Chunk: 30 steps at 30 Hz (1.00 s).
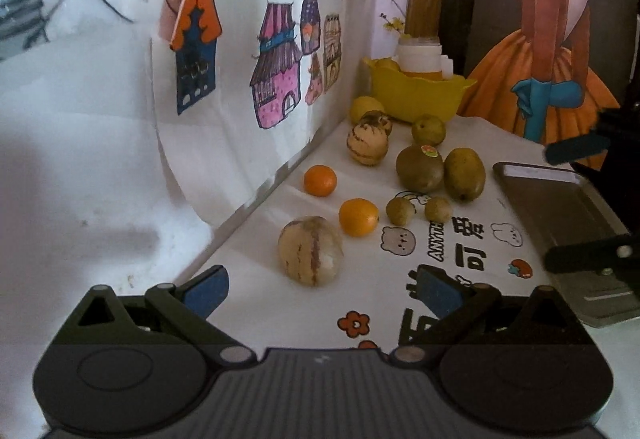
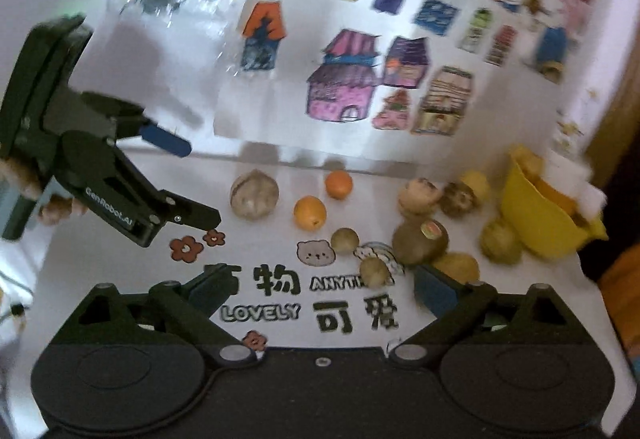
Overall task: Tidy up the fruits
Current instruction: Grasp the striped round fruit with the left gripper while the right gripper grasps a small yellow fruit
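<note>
The fruits are spread loose on the table (image 1: 248, 239), in front of the yellow bowl (image 1: 416, 95), probably to be sorted. The striped melon (image 1: 311, 251), farthest from the bowl, is laid with its long axis pointing toward it. The left tool (image 1: 320, 289) and the right tool (image 2: 320, 289) are both spread wide and nothing is gripped.

a home is showing here: children's house drawings (image 1: 276, 71) are hanging at upper centre, above a cartoon-printed tablecloth (image 2: 280, 295) at lower centre.
</note>
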Each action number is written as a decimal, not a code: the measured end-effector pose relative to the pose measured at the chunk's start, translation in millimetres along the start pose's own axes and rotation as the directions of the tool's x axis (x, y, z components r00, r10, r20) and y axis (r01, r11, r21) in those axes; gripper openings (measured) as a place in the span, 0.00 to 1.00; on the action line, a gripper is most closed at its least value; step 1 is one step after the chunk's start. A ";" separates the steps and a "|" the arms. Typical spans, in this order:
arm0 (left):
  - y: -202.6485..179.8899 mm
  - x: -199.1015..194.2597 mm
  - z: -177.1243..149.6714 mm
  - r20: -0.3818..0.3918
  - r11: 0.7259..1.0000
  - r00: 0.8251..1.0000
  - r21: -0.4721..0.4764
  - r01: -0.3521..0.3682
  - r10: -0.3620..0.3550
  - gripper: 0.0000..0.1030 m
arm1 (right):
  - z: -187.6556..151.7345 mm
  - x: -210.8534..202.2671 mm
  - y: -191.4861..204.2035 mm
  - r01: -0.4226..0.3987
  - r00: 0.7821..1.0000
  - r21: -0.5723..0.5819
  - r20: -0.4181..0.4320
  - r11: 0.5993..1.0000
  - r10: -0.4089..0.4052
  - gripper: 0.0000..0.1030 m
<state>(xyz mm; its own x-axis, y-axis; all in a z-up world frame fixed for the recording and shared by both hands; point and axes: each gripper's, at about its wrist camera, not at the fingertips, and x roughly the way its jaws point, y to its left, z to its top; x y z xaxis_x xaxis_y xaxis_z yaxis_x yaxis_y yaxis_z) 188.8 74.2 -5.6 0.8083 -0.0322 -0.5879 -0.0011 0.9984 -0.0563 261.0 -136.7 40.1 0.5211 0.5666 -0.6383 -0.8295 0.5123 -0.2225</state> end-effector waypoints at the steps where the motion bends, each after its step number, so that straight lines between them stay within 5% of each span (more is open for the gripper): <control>1: 1.0 3.1 0.3 -0.004 1.000 1.000 -0.003 0.001 -0.001 0.98 | 1.2 7.2 -2.1 -0.011 1.000 -0.017 -0.010 1.000 0.011 0.91; 14: -0.4 35.0 7.4 -0.035 1.000 0.999 0.027 0.012 -0.011 0.82 | 16.2 88.6 -16.7 -0.044 0.995 -0.098 -0.088 0.994 0.035 0.57; 30: 2.2 59.3 12.1 -0.073 1.000 0.997 0.023 0.007 -0.005 0.64 | 15.7 130.1 -30.7 -0.091 0.989 -0.035 -0.117 0.995 0.087 0.38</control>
<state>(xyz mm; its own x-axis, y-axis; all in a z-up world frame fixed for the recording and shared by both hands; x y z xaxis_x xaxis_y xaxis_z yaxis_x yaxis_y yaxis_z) 243.9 75.0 -30.8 0.7634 -0.0404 -0.6447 0.0177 0.9990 -0.0416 357.4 -68.6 -24.6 0.4204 0.5295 -0.7368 -0.8800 0.4357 -0.1889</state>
